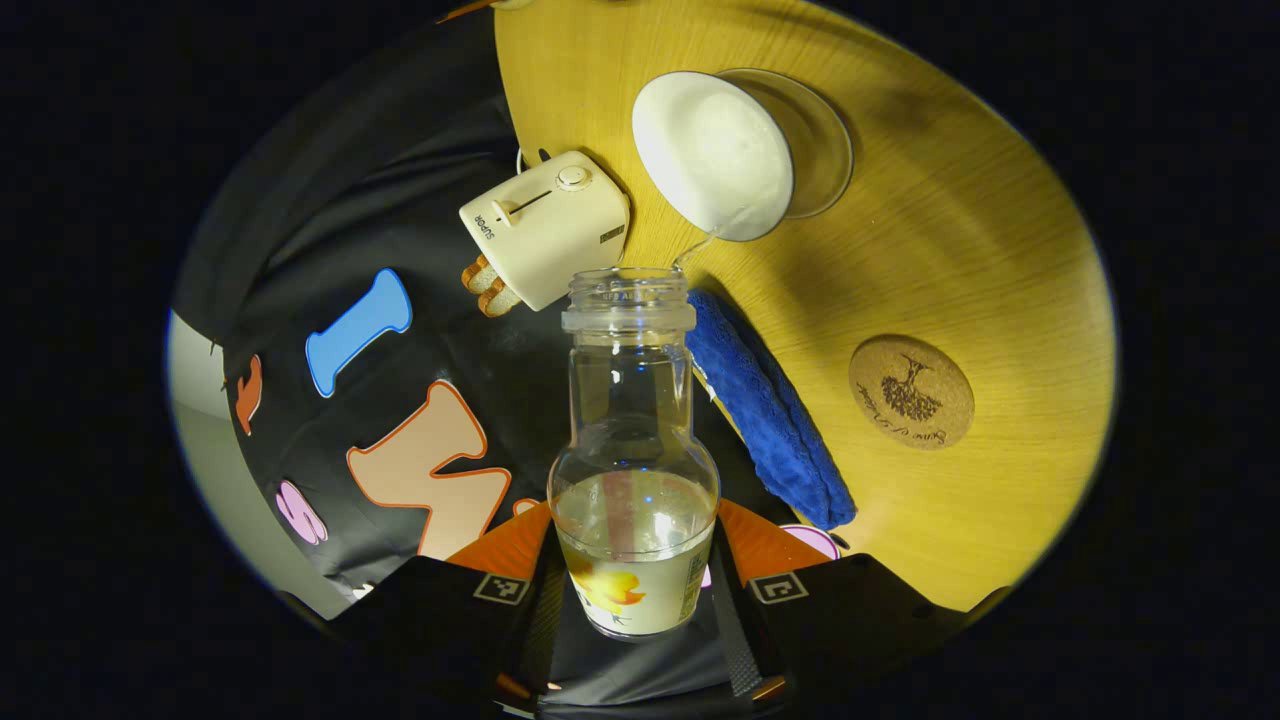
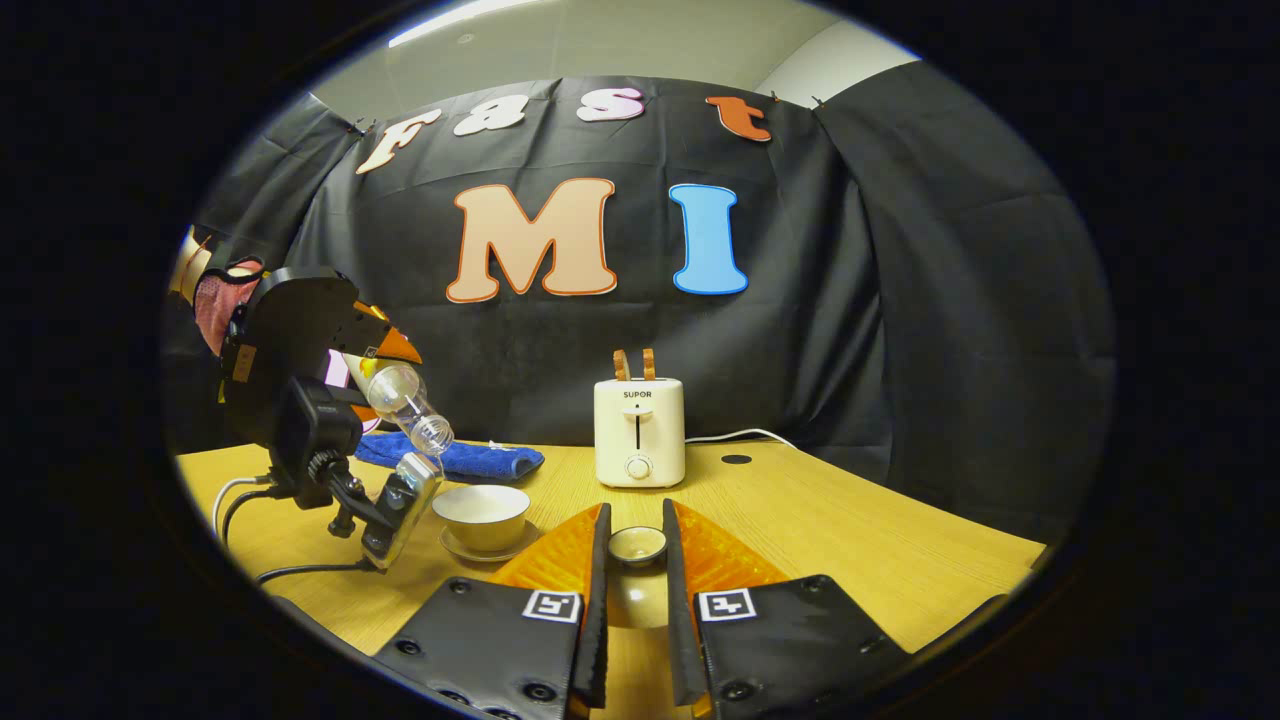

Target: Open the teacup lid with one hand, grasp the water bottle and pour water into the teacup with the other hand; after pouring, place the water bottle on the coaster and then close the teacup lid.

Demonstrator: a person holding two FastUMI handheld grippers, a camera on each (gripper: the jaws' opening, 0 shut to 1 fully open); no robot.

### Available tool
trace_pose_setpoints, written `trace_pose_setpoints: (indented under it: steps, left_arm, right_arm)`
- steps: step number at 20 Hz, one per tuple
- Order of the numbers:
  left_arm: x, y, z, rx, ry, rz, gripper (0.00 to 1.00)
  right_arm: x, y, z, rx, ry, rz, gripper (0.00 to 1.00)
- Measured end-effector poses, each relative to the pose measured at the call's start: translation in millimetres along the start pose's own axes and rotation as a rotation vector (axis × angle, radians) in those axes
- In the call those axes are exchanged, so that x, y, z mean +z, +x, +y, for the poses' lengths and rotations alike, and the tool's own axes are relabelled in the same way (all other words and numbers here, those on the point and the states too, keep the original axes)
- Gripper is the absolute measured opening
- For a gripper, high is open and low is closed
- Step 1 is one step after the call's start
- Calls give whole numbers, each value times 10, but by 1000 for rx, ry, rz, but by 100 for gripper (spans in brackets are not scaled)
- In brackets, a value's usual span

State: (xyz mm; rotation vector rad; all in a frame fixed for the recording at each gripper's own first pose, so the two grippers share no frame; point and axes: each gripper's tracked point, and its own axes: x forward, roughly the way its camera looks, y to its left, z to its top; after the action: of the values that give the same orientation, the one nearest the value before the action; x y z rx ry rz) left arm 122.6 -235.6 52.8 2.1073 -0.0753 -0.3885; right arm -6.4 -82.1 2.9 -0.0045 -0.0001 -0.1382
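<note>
Left tongs (image 1: 635, 610) clamping water bottle (image 1: 633, 450) by its base, long axis tilted, open mouth aimed down at teacup (image 1: 715, 155) ahead, right tongs (image 2: 633, 560) narrow, gripping lid (image 2: 637, 545) above desk (image 2: 860, 530), coaster (image 1: 911, 391) right of bottle

The left gripper view looks steeply down, rolled sideways, close above the tabletop (image 1: 960, 250). The right gripper view sits low, facing level across it. Both share the toaster (image 1: 545, 228) and, probably, the teacup (image 2: 485, 515).

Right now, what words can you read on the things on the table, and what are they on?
"SUPOR": on the front of the toaster, above its lever.
Coaster: cursive writing under a tree picture, too small to read.
Water bottle: small print beside the yellow picture on its label, too blurred to read.
Grippers: square coded markers, no words.
</note>
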Motion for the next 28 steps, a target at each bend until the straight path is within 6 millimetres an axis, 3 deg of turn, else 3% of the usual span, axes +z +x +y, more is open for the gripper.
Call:
trace_pose_setpoints:
  steps: [5,8,13,18,21,24,28]
  left_arm:
    - [171,48,-285,-40,-313,-74,64]
    - [257,75,-444,-41,-605,-131,64]
    - [132,66,-656,-33,-1056,-180,65]
    - [19,47,-542,-10,-1571,-280,63]
    - [-75,-19,-424,18,-1795,-350,64]
    - [-113,-10,-410,37,-1896,-377,64]
    - [-1,71,-509,-13,-1979,-384,65]
  right_arm:
    - [5,-6,-3,1,-1,0,29]
    - [-5,0,-3,1,-1,0,29]
    - [-1,-2,-2,4,0,1,29]
    - [0,3,-4,4,0,1,29]
    - [-3,1,-2,4,0,1,29]
    - [-3,1,-2,4,0,2,28]
    - [-4,3,-4,4,0,1,28]
